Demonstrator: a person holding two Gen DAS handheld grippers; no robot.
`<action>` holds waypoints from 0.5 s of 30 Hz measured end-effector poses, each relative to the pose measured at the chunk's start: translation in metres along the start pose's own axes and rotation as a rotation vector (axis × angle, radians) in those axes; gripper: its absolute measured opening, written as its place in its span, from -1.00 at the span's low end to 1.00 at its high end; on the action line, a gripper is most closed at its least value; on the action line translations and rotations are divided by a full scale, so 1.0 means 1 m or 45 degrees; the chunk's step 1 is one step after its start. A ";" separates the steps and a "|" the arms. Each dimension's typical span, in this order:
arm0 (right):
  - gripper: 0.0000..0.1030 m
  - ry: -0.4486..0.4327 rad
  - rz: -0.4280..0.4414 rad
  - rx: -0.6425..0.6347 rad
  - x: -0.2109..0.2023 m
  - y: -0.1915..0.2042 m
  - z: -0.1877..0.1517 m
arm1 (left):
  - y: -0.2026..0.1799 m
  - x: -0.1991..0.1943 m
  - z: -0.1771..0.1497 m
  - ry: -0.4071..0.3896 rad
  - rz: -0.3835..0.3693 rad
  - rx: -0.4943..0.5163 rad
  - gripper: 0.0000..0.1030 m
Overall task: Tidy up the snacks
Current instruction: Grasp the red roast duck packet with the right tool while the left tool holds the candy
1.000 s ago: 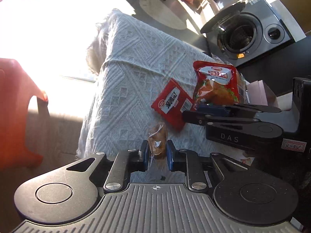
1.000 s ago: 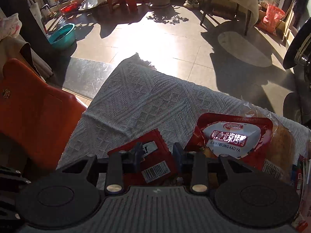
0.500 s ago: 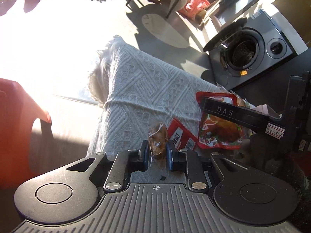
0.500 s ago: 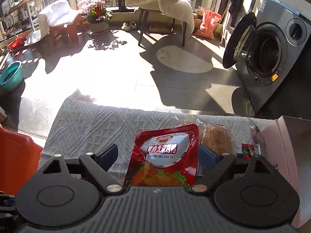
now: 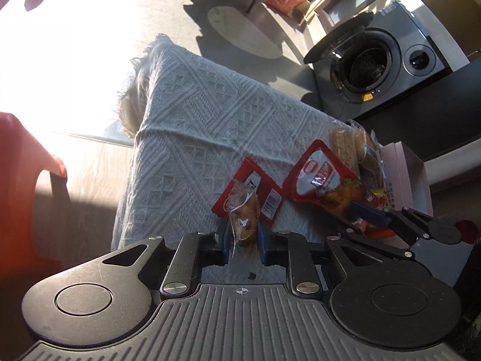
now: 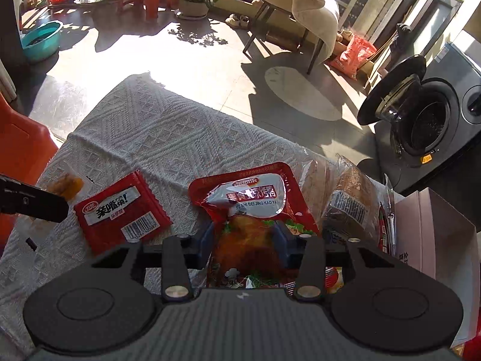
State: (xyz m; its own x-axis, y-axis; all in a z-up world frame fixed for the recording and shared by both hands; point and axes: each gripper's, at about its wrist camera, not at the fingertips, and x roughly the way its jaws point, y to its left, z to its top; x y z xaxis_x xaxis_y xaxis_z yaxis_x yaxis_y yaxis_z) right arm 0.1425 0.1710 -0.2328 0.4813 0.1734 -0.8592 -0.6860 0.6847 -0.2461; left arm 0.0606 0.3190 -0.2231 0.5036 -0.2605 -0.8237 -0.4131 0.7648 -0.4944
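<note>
Snacks lie on a bench covered with a pale grey knitted cloth [image 6: 168,138]. At the left, the left hand-held gripper [image 5: 243,242] pinches a small clear packet with a brown snack [image 5: 243,219]. Next lies a flat red sachet with a barcode [image 6: 120,213]. The right hand-held gripper [image 6: 243,240] is closing on a large red roast-duck pouch [image 6: 249,201] between its pads. Clear-wrapped bread [image 6: 348,207] and an open pink cardboard box [image 6: 436,231] follow.

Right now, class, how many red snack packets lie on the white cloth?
2: a small flat packet at left, and a larger roast-duck pouch between the right gripper jaws. Others may hide under the clear-wrapped snacks.
</note>
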 end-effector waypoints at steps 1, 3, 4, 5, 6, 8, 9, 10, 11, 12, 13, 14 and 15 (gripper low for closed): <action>-0.28 0.019 0.027 0.012 -0.009 -0.001 -0.011 | -0.006 0.001 -0.003 0.009 -0.007 0.009 -0.56; -0.55 0.071 0.086 0.069 -0.018 -0.008 -0.025 | -0.013 0.003 -0.008 0.025 -0.009 0.021 -0.56; -0.63 0.098 0.121 0.118 -0.023 -0.015 -0.033 | -0.016 0.004 -0.010 0.029 -0.007 0.024 -0.56; -0.63 0.102 0.145 0.151 -0.027 -0.019 -0.038 | -0.017 0.004 -0.012 0.033 -0.001 0.023 -0.56; -0.63 0.080 0.174 0.194 -0.036 -0.026 -0.044 | -0.018 0.004 -0.014 0.035 0.007 0.019 -0.56; -0.55 -0.007 0.164 0.186 -0.050 -0.033 -0.047 | -0.019 0.005 -0.018 0.038 0.029 0.003 -0.56; -0.22 -0.047 0.147 0.138 -0.054 -0.032 -0.045 | -0.019 0.005 -0.020 0.042 0.041 -0.008 -0.56; 0.31 -0.086 0.140 0.071 -0.055 -0.031 -0.041 | -0.018 0.005 -0.022 0.046 0.048 -0.015 -0.56; 0.55 -0.132 0.151 -0.025 -0.053 -0.030 -0.036 | -0.018 0.005 -0.023 0.048 0.055 -0.022 -0.56; 0.75 -0.165 0.171 -0.111 -0.051 -0.027 -0.032 | -0.018 0.003 -0.024 0.047 0.062 -0.026 -0.56; 0.76 -0.185 0.200 -0.214 -0.047 -0.022 -0.029 | -0.017 0.001 -0.025 0.045 0.067 -0.028 -0.56; 0.76 -0.186 0.231 -0.338 -0.040 -0.016 -0.025 | -0.016 -0.001 -0.026 0.044 0.070 -0.028 -0.56; 0.76 -0.181 0.255 -0.501 -0.030 -0.012 -0.018 | -0.016 -0.003 -0.027 0.044 0.073 -0.027 -0.56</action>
State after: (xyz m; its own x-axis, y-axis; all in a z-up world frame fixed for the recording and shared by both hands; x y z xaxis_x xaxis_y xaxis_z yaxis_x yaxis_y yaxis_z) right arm 0.1258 0.1448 -0.2123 0.3695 0.3886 -0.8441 -0.9148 0.3118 -0.2569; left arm 0.0452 0.2917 -0.2208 0.4522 -0.2375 -0.8597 -0.4565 0.7664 -0.4519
